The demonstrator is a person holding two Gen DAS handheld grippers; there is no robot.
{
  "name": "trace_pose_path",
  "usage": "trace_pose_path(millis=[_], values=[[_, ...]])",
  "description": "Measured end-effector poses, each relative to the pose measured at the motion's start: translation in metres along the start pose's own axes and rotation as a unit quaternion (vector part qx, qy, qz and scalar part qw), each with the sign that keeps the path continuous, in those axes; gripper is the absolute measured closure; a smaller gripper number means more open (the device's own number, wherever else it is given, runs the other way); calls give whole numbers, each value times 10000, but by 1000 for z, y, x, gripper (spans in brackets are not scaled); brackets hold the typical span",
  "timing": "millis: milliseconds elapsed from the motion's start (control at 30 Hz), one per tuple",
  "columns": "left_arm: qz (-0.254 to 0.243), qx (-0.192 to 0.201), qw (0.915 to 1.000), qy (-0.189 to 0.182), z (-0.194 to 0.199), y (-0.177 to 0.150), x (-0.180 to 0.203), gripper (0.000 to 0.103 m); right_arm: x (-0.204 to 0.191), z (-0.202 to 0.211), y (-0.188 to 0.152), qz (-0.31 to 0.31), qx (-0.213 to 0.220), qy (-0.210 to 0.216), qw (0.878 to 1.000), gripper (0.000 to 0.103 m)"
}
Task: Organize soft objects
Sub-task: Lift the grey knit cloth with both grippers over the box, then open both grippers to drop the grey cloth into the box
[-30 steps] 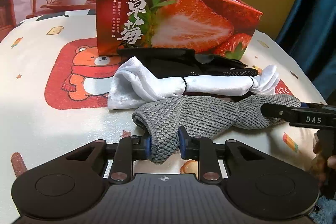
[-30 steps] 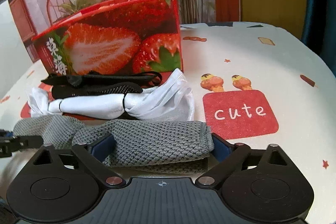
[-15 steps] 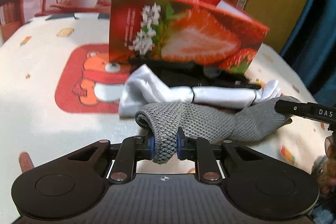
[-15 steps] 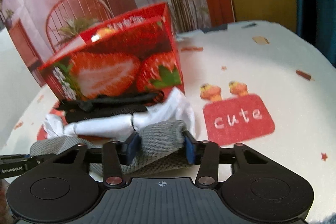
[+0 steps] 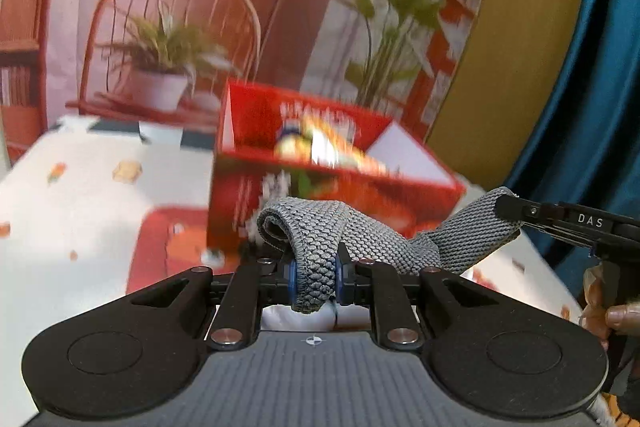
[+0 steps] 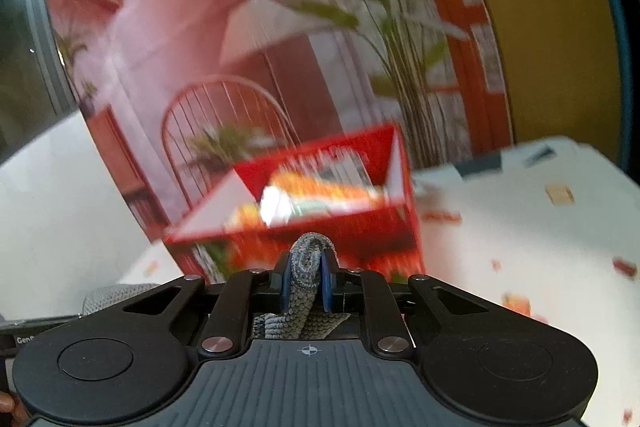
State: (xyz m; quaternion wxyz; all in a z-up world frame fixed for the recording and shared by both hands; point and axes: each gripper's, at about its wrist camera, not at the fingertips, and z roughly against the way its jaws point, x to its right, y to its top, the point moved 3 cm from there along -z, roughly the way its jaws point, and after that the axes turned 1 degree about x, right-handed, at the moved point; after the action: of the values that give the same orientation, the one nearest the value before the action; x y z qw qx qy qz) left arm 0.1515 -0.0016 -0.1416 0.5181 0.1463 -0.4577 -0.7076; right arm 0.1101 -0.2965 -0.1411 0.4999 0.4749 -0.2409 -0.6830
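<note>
A grey knitted cloth [image 5: 360, 235] hangs in the air between both grippers, in front of the red strawberry box [image 5: 332, 195]. My left gripper [image 5: 315, 277] is shut on one bunched end, pads pressing the knit. The other end runs right into the right gripper [image 5: 508, 209]. In the right wrist view my right gripper [image 6: 306, 277] is shut on a narrow fold of the grey cloth [image 6: 306, 259], with the open-topped box [image 6: 360, 227] just beyond. The box holds blurred colourful items.
A white cloth [image 5: 296, 319] shows under the left jaws on the patterned tablecloth [image 5: 80, 207]. A hand [image 5: 616, 311] holds the right gripper's handle. A printed backdrop [image 6: 280, 47] with a chair and plants stands behind the box, with a blue curtain [image 5: 592, 87] at right.
The right jaws closed from wide apart onto the cloth's end. Both grippers rose and lifted the grey cloth off the table; the box's open top has come into view.
</note>
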Motion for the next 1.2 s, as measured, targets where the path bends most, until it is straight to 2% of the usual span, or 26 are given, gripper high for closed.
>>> trace_pose_path(millis=[267, 467, 600, 833, 933, 1033, 1200], values=[[-317, 526, 9981, 46, -12, 60, 13, 85, -17, -24, 64, 298, 554, 174, 9979, 90], [-700, 145, 9974, 56, -59, 93, 24, 85, -20, -61, 92, 555, 620, 119, 9965, 90], [-805, -287, 9963, 97, -98, 101, 23, 85, -12, -92, 89, 600, 395, -81, 9974, 91], [-1055, -1100, 9881, 230, -153, 89, 23, 85, 18, -134, 58, 379, -185, -483, 9979, 91], [-1215, -1269, 9840, 288, -166, 86, 22, 85, 27, -142, 45, 348, -317, -572, 9973, 91], [-1168, -1413, 9826, 308, -175, 85, 19, 85, 30, -146, 41, 300, -365, -580, 9972, 91], [-1208, -1370, 9829, 245, -173, 85, 20, 84, 30, -148, 40, 323, -365, -583, 9971, 89]])
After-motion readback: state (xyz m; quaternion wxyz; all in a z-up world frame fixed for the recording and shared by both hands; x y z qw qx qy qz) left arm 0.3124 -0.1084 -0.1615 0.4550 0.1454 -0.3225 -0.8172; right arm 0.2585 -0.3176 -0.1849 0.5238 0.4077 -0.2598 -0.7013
